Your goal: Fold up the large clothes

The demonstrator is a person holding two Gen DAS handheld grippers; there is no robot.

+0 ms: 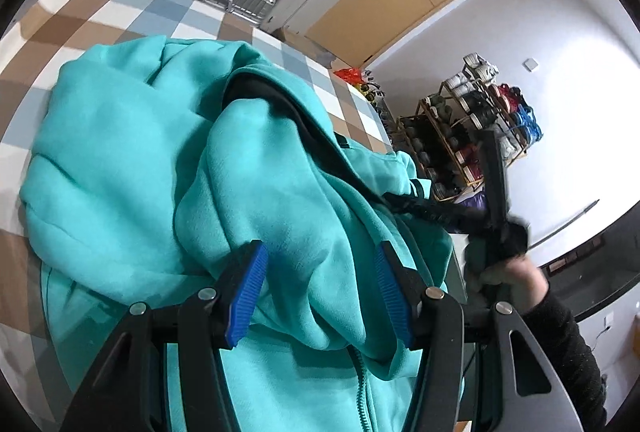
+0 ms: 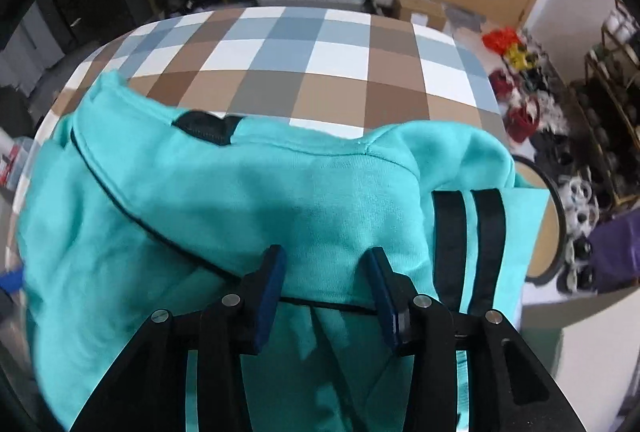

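Clearly the folding is only just getting under way: the teal zip-up jacket [image 1: 168, 160] is lying in a rumpled heap on the checked tablecloth [image 1: 100, 12], its near part hanging toward the cameras, with no flat panel or clean crease showing anywhere. In the left wrist view, the left gripper [image 1: 320, 292] is standing with its blue pads apart, a ridge of teal cloth bulging between them, seemingly not pinched. In the right wrist view, the right gripper [image 2: 326, 296] is likewise gaping, its pads sitting on either side of a dark-piped seam. The black-striped sleeve [image 2: 468, 232] is drooping at the right edge. By these views, spreading, smoothing, tucking sleeves and folding the body are all remaining.
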